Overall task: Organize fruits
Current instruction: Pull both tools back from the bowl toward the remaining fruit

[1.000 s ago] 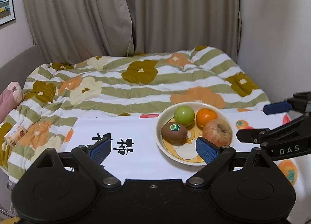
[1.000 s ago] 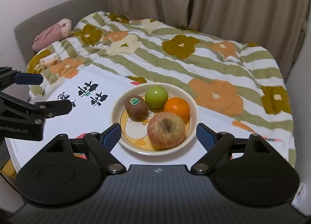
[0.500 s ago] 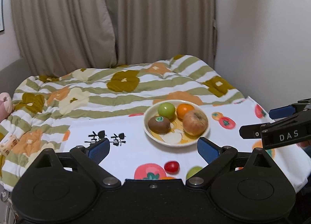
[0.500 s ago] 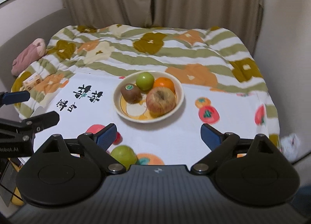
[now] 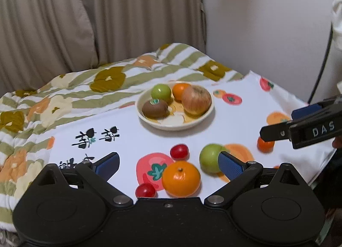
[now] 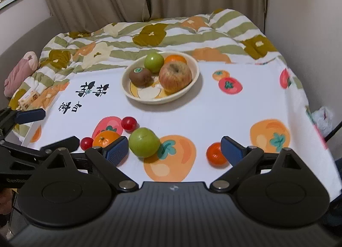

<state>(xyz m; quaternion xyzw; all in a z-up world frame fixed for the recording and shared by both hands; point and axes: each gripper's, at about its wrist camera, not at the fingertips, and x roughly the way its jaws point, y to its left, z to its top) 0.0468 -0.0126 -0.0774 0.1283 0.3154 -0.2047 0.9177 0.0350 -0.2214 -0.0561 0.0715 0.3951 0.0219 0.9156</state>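
mandarin (image 5: 181, 178): soft-skinned, light; being judged best gripped across its middle, at 6 o'clock from the bowl (image 5: 149, 116)
left gripper (image 5: 168, 164): jaws being held wide, just opened further, nothing between the pads
right gripper (image 6: 174, 150): being held released, empty

One bowl (image 6: 193, 80) holds four fruits: a kiwi (image 6: 140, 76), a green apple (image 6: 154, 62), an orange (image 6: 176, 58) and a red apple (image 6: 175, 77). Loose on the cloth (image 6: 213, 110): two cherry tomatoes (image 6: 128, 123) (image 6: 86, 143), two more oranges (image 6: 104, 139) (image 6: 215, 154), another green apple (image 6: 144, 145).

Four fruits fill the bowl (image 6: 193, 75); five lie loose nearby.
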